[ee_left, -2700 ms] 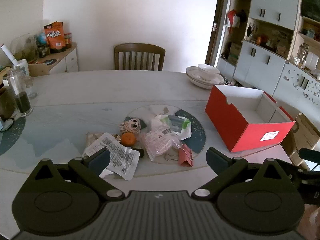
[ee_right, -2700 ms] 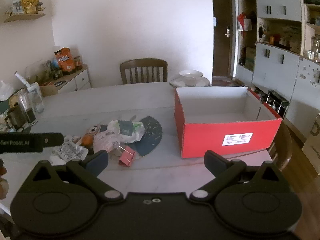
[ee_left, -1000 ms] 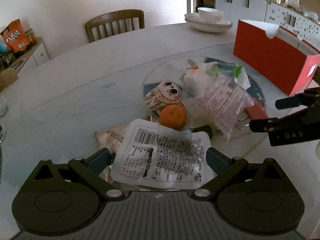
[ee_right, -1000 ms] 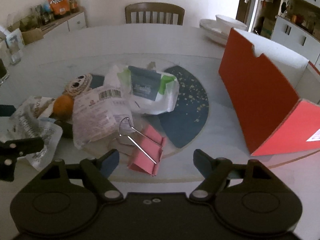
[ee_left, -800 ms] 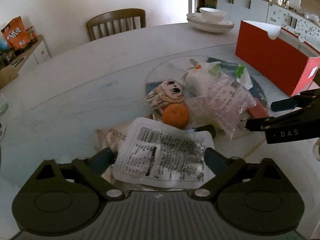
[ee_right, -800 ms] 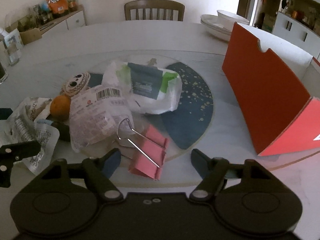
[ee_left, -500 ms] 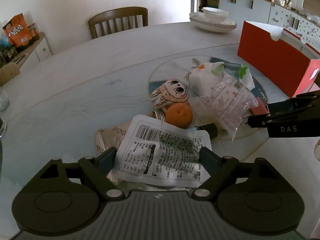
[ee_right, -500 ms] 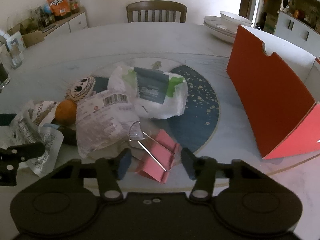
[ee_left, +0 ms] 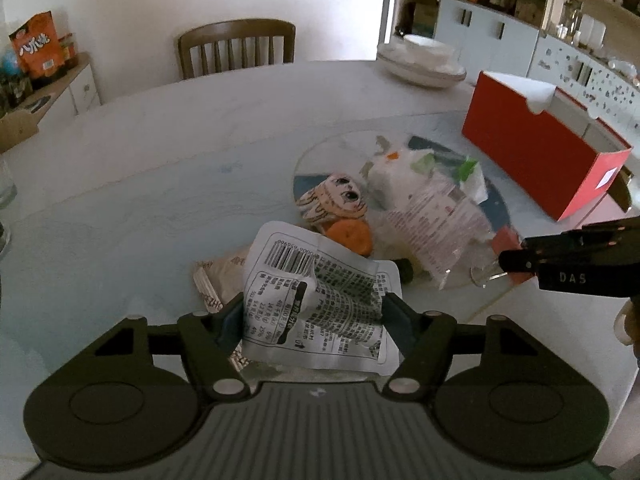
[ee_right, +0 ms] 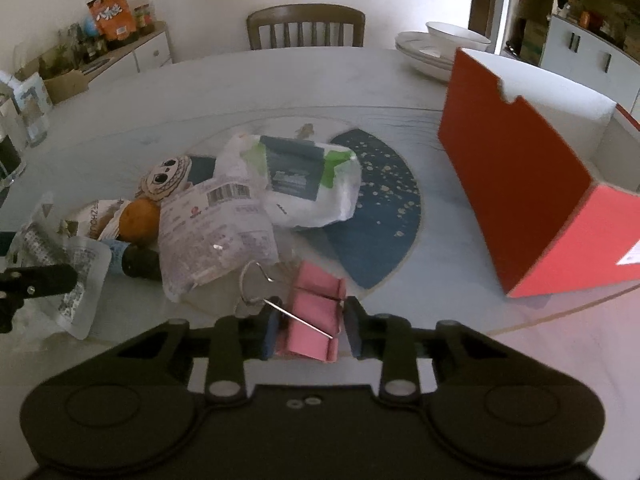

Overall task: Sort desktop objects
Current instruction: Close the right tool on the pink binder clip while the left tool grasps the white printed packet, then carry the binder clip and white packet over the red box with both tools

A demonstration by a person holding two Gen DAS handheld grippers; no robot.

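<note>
Marble dining table (ee_left: 120, 184), both grippers closed on items from the pile.
Left gripper (ee_left: 314, 312) pinches a crumpled white printed packet (ee_left: 320, 300) at 6 o'clock in its view; right gripper (ee_right: 310, 326) clamps a pink binder clip (ee_right: 314, 312), also at 6 o'clock. An orange (ee_right: 138, 220), wipes pack (ee_right: 304, 180) and plush face (ee_right: 166, 176) lie toward 11 o'clock, the red box (ee_right: 520, 200) at 3 o'clock.

A white printed packet (ee_left: 316, 300) stood crumpled at the pile's near edge; a pink binder clip (ee_right: 314, 322) lay beside the red box (ee_right: 516, 188).
</note>
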